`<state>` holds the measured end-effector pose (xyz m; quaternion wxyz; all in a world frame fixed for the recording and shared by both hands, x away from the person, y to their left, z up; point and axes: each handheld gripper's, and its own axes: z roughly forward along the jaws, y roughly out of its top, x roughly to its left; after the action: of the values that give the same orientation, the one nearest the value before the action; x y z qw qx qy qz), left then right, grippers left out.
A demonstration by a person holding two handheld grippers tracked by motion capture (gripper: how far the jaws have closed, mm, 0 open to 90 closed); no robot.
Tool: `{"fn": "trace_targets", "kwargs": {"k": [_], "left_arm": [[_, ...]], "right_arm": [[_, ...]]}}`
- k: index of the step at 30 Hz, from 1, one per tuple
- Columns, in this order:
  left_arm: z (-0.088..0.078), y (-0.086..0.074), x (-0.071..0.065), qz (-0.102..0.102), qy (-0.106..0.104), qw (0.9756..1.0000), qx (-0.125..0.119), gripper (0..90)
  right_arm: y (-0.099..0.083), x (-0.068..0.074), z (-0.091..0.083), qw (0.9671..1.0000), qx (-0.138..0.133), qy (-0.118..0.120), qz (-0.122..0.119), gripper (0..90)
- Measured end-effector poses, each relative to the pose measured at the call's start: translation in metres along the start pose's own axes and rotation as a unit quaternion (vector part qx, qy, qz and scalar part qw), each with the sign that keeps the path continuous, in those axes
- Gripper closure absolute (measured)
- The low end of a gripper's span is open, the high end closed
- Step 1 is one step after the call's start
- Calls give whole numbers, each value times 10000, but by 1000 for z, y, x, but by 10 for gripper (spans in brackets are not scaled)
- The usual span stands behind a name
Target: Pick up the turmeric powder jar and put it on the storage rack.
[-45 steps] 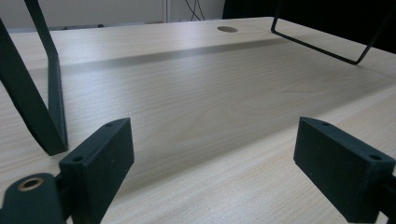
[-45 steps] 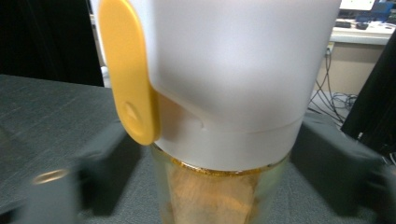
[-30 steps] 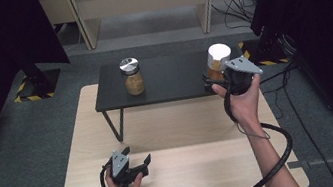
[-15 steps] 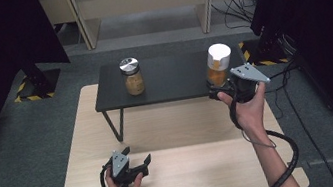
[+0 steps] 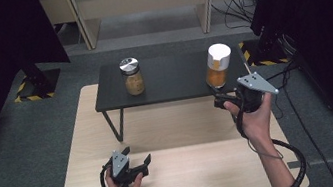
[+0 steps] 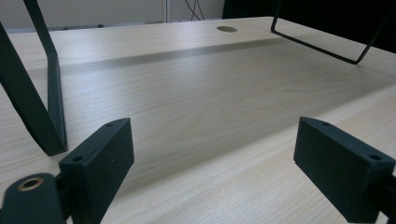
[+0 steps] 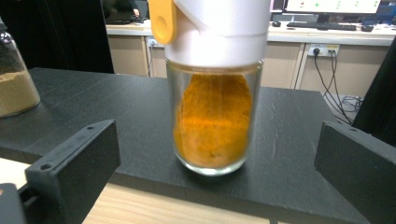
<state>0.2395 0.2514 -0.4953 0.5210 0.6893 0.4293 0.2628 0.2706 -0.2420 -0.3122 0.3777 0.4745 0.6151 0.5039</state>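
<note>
At the right of the high view, the right gripper is seen lined up with a white-capped glass jar of orange powder, which stands near the front edge of the small black table on the wooden desk. Its fingers are spread wide, released, the jar framed between them but untouched. The approach to a grasp is judged to be in hand; next, the jar must be enclosed and squeezed. At lower left, the left gripper is held low over the desk, parted and empty. A second, metal-lidded jar is left at centre.

White jar lid, top cropped off.
</note>
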Motion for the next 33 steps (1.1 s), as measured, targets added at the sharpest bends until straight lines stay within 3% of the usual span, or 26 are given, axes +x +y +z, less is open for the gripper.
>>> {"fn": "trace_targets", "kwargs": {"k": [11, 33], "left_arm": [[0, 0, 0, 17, 0, 10000, -5, 113], [0, 0, 0, 7, -16, 10000, 1, 109]], "right_arm": [[-22, -4, -20, 9998, -53, 31, 203, 3], [-63, 3, -42, 9999, -57, 79, 131, 3]]}}
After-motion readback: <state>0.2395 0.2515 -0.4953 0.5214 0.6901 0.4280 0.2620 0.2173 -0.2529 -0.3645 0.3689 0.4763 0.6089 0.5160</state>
